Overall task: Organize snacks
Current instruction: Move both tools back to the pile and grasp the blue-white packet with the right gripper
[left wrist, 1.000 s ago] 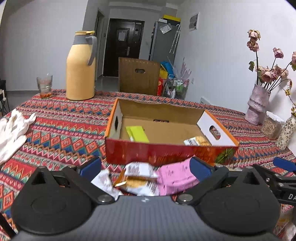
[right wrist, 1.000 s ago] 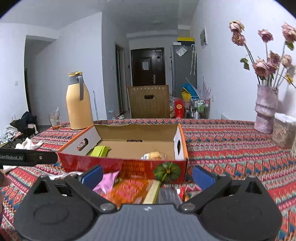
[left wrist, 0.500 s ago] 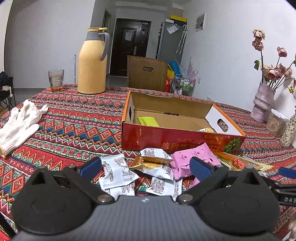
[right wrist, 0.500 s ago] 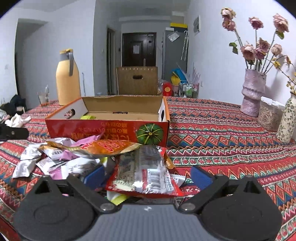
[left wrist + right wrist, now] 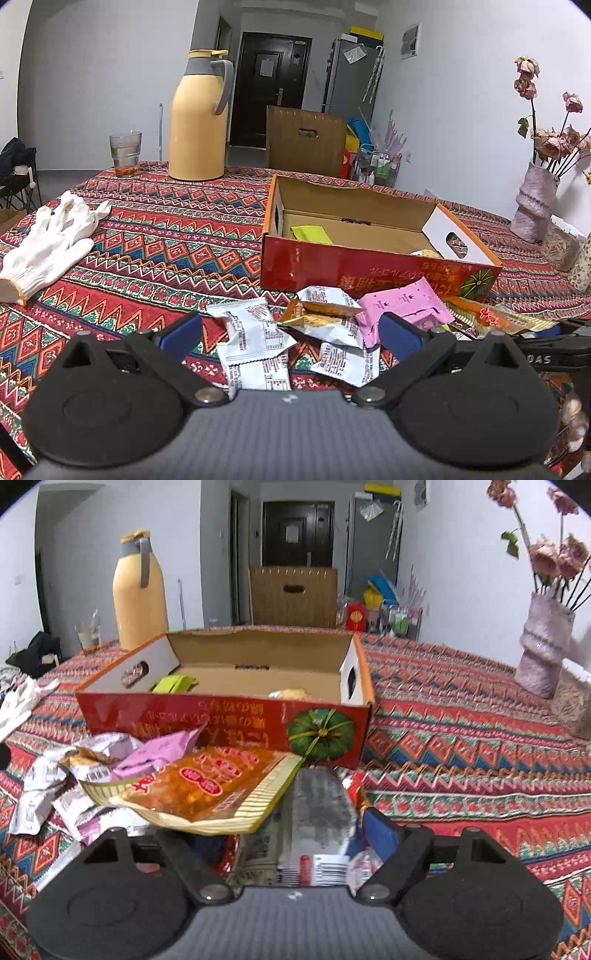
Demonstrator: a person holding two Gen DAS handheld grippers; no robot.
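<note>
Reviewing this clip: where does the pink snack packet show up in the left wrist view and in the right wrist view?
Left wrist view: the pink snack packet lies right of centre, in front of the red cardboard box, on top of the pile.
Right wrist view: it sits left of centre, partly under the orange snack packet.
Shared landmark: the green pumpkin print on the box's front wall, near its right end in both views.
</note>
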